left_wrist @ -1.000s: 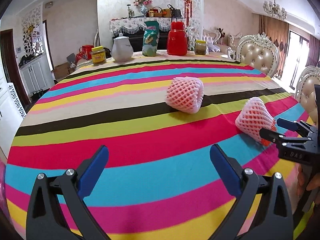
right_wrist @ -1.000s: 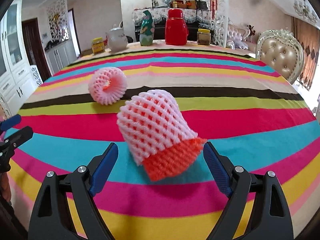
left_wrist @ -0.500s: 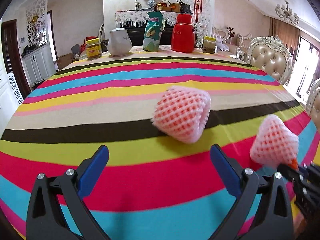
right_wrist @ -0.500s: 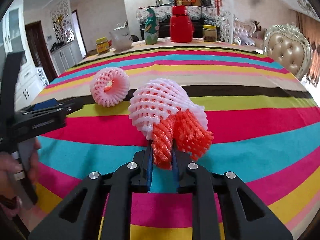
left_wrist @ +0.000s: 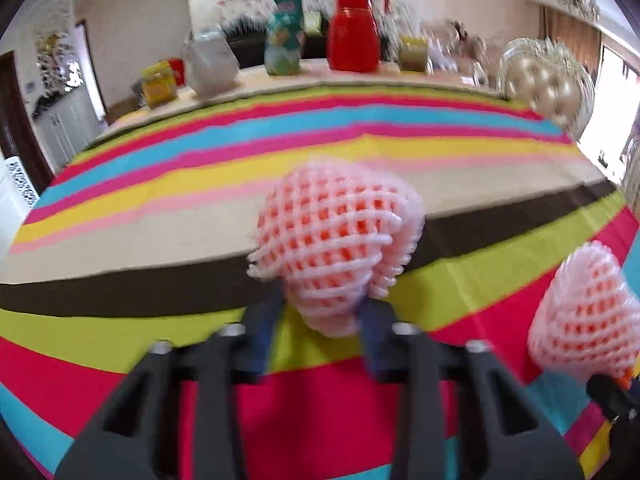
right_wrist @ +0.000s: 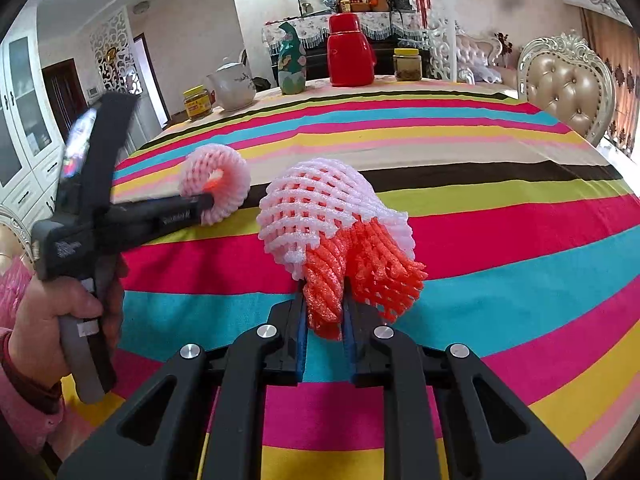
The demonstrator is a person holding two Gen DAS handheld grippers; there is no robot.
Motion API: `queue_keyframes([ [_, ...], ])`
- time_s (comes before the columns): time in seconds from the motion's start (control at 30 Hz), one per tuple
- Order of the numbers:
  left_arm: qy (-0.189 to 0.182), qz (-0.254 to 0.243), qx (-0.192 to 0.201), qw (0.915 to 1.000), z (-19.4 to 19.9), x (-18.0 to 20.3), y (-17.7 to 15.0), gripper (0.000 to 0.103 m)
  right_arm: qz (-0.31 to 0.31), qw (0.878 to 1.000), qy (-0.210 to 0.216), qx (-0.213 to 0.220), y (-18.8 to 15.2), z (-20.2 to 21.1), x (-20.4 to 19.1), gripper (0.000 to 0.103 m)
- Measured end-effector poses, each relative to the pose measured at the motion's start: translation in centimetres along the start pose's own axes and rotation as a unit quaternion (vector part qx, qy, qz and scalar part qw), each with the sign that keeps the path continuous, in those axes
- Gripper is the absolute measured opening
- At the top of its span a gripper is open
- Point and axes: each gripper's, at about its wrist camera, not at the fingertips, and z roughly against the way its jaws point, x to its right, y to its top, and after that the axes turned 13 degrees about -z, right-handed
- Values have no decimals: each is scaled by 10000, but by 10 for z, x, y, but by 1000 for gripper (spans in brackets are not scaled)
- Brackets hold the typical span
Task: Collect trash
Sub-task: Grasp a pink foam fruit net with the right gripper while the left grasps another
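Two foam fruit nets lie on the striped tablecloth (right_wrist: 500, 240). My left gripper (left_wrist: 320, 314) has its blue fingers on either side of the rolled pink-white net (left_wrist: 336, 236). Its jaws are closing and the pads squeeze the net's lower end. The right wrist view shows that gripper (right_wrist: 202, 203) reaching into the ring-shaped net (right_wrist: 216, 188), with a person's hand (right_wrist: 52, 320) holding it. My right gripper (right_wrist: 325, 304) is shut on the orange end of the second net (right_wrist: 320, 208), whose white mesh bulges ahead of the fingers. That net (left_wrist: 584, 320) also shows at the right of the blurred left wrist view.
At the table's far edge stand a red jug (right_wrist: 350, 52), a green bag (right_wrist: 292, 60), a white teapot (right_wrist: 232, 84) and two yellow-lidded jars (right_wrist: 197, 102) (right_wrist: 407, 64). A padded chair (right_wrist: 568, 84) stands at the right. White cabinets are on the left.
My left gripper moved forward to the rolled net and its jaws came together on it. My right gripper closed on the orange end of the other net and has stayed there.
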Motion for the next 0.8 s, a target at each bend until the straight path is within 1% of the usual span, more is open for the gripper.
queue_keyframes([
  [0.03, 44, -22, 58, 10000, 3, 0, 0, 19, -3, 10000, 5, 0, 0, 0, 0, 17],
  [0.1, 181, -160, 232, 9994, 13, 4, -2, 19, -7, 10000, 3, 10, 0, 0, 0, 17],
  [0.23, 303, -295, 395, 9983, 27, 6, -13, 18, 31, 10000, 1, 62, -1, 2, -2, 17],
  [0.63, 465, -180, 733, 9961, 84, -3, -57, 19, 328, 9993, 9, 187, -7, 9, -15, 17],
  [0.8, 556, -100, 830, 9949, 106, -8, -75, 19, 522, 9983, 93, 241, -12, 12, -24, 17],
])
